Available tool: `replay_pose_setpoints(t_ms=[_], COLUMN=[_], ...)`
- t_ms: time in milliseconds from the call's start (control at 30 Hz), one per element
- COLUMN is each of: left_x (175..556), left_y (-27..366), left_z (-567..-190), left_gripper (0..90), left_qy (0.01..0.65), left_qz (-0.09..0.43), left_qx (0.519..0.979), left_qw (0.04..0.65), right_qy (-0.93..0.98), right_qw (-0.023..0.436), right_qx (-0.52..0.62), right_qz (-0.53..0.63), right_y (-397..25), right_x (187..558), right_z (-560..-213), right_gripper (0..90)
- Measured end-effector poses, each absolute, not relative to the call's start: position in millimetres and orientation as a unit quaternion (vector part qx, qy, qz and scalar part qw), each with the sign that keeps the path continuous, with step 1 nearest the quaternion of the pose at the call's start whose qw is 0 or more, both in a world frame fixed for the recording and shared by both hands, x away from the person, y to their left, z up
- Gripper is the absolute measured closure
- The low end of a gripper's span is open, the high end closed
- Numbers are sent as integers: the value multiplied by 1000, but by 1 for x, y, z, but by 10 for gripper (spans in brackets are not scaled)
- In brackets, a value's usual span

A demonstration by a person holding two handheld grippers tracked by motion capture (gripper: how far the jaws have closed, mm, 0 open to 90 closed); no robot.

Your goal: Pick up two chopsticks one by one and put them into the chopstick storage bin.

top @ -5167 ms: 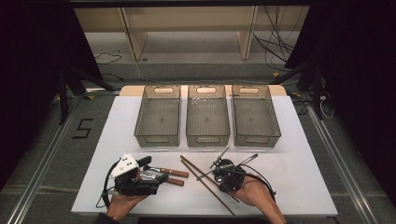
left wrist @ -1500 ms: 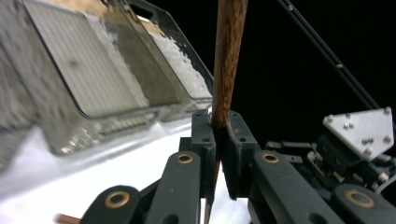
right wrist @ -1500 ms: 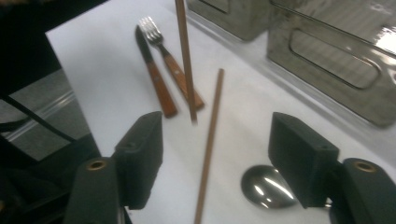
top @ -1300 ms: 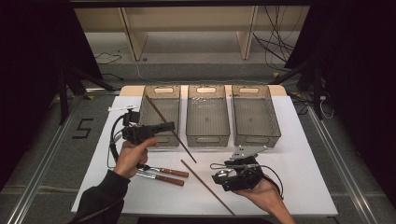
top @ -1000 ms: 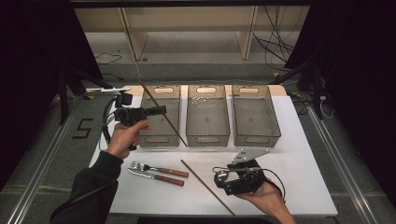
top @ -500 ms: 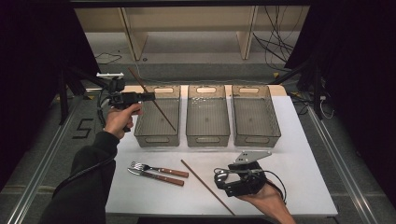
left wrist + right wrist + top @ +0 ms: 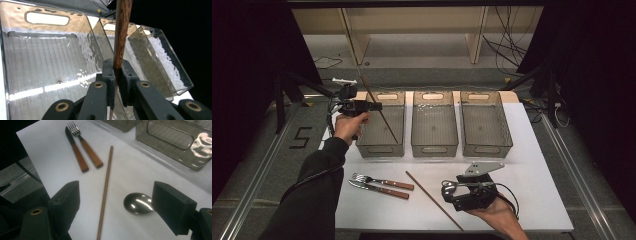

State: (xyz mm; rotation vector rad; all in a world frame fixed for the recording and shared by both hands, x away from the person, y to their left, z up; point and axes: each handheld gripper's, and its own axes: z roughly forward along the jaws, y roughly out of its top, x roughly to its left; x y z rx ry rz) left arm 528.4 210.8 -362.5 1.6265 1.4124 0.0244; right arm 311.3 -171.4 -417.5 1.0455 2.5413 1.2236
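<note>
Tool in our left hand (image 7: pixel 373 106) is pinching a brown wooden chopstick (image 7: pixel 379 111) between its pads, as the left gripper view shows (image 7: pixel 116 75), with the stick (image 7: pixel 121 32) rising steeply past the jaws. We hold it raised over the left clear bin (image 7: pixel 381 148), the stick slanting down into that bin in the high view. Two more clear bins, the middle one (image 7: pixel 434 147) and the right one (image 7: pixel 487 147), stand beside it in a row. Our right tool (image 7: pixel 117 207) rests low over the white worktop (image 7: pixel 542 200) near its front edge, its jaws spread wide apart. Between them in the right gripper view lie a second chopstick (image 7: pixel 105 187) and a spoon bowl (image 7: pixel 138 203), just beside each other. A knife (image 7: pixel 76 151) and fork (image 7: pixel 86 146) with wooden handles lie side by side farther left.
</note>
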Motion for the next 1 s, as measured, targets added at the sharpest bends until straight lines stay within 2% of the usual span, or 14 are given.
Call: replay_pose_setpoints(t_ms=[633, 900, 1000], left_x=[538, 540, 540], left_y=[189, 189, 191], left_z=[-388, -390, -389], left_gripper=[826, 618, 474], left_qy=[591, 606, 617], left_qz=[-8, 3, 13], left_qx=[682, 682, 679], left_qw=[430, 410, 398], right_qy=[845, 845, 846], right_qw=[65, 64, 63], right_qx=[346, 346, 345], right_qz=[401, 402, 402], right_y=[-172, -171, -171], right_x=[311, 311, 310], right_z=[-418, -418, -417], right_gripper=[232, 232, 232])
